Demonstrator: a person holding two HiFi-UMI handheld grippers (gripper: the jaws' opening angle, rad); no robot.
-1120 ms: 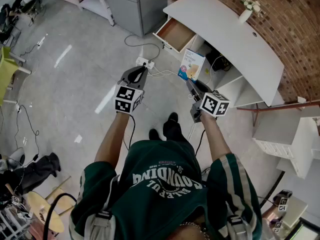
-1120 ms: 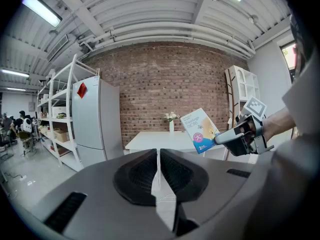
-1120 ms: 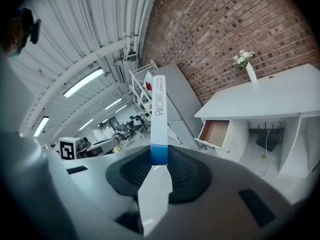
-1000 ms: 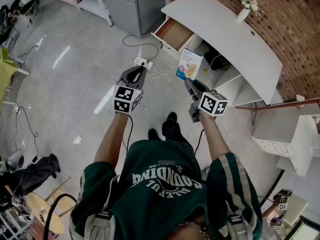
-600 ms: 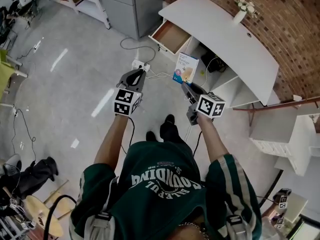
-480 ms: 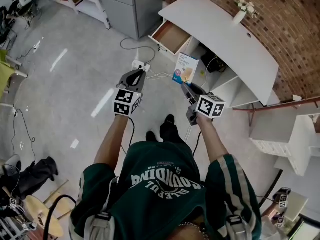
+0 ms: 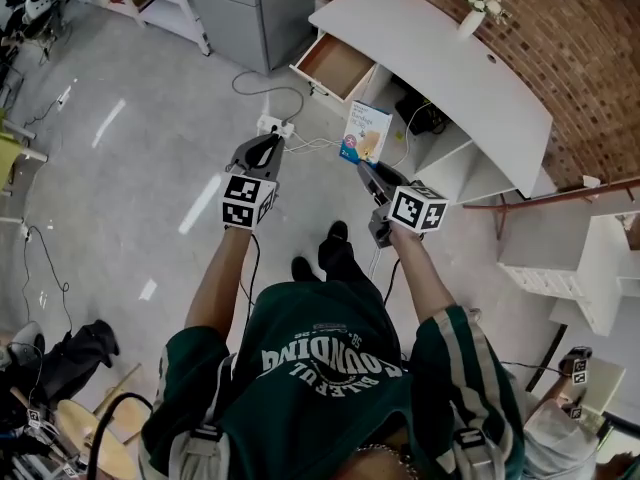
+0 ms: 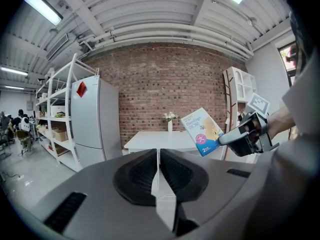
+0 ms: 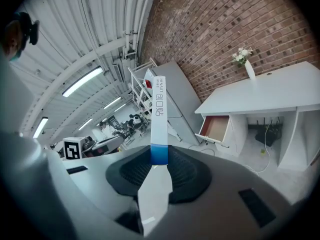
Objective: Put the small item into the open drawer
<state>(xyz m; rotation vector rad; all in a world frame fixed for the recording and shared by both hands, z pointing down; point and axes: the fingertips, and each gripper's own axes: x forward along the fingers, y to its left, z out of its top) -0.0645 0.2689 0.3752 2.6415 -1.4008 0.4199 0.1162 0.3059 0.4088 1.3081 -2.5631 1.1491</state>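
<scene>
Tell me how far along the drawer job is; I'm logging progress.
Done: the drawer stands open and the right gripper is shut on the small box, clamped at its blue end. In hand: the box is held in the air, short of the desk. Left: reach the drawer and release it inside.

The open drawer [image 7: 337,65] was set at the left end of the desk [image 7: 440,58]; the box [image 7: 366,132] was held before the desk, and a vase [image 7: 468,20] was placed on it.

The open drawer [image 7: 338,65] can be reached from above and from the near side. It is walled by the bench [image 7: 440,63] on the right, the grey fridge [image 7: 262,8] on the left.
</scene>
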